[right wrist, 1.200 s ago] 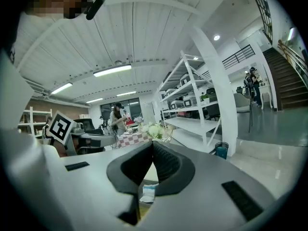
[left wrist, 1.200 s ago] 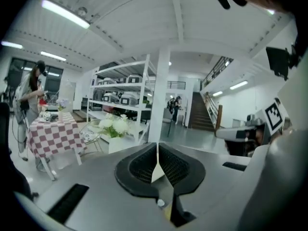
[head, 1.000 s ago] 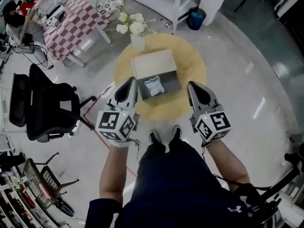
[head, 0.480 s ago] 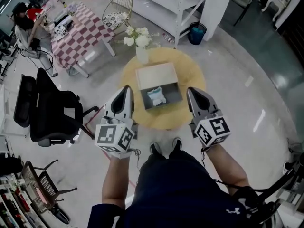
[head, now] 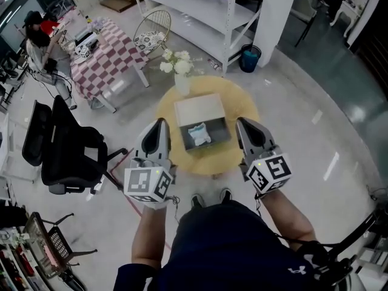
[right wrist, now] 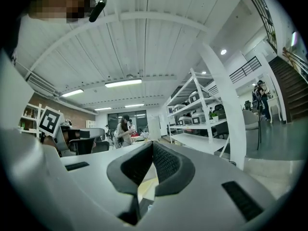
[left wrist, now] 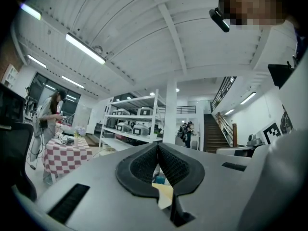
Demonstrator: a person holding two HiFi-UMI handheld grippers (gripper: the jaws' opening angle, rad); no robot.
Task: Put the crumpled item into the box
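Observation:
An open box with a grey inside and a white lid flap stands on a round yellow table. A pale crumpled item lies inside the box. In the head view my left gripper is held left of the box and my right gripper right of it, both well above the table. In the left gripper view the left gripper has its pads together with nothing between them. The right gripper looks the same in its own view. Both gripper views face the room and ceiling.
A vase of white flowers stands at the table's far edge. A black office chair is on the left, with a checkered table and a seated person beyond. White shelving, a wire chair and a blue bin stand behind.
The head view has drawn back, so the table and box look smaller and farther away. Both grippers stay shut on either side of the box; the crumpled item stays inside.

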